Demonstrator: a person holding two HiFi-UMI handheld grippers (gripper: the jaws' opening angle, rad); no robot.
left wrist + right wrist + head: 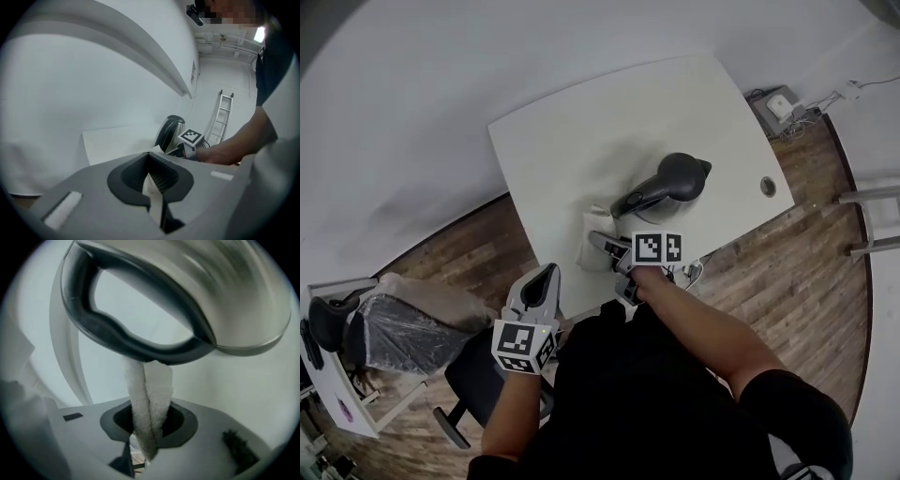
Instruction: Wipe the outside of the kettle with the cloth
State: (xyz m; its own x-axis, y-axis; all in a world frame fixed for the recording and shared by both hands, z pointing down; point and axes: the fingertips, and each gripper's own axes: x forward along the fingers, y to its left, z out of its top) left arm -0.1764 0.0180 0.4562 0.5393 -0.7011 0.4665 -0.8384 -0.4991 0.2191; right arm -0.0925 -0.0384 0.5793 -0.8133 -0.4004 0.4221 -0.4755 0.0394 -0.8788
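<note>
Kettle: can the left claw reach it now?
Probably yes, from the left. The left claw hangs at the table's near edge; the right claw, holding the cloth, sits by the kettle on the straight line, but the table beyond it is bare.

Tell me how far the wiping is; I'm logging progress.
Done: the right tool is shut on the cloth. In hand: cloth sits at the kettle handle. Left: its body, apparently; nothing shows what's wiped. The left tool is shut, empty, away from the kettle.
</note>
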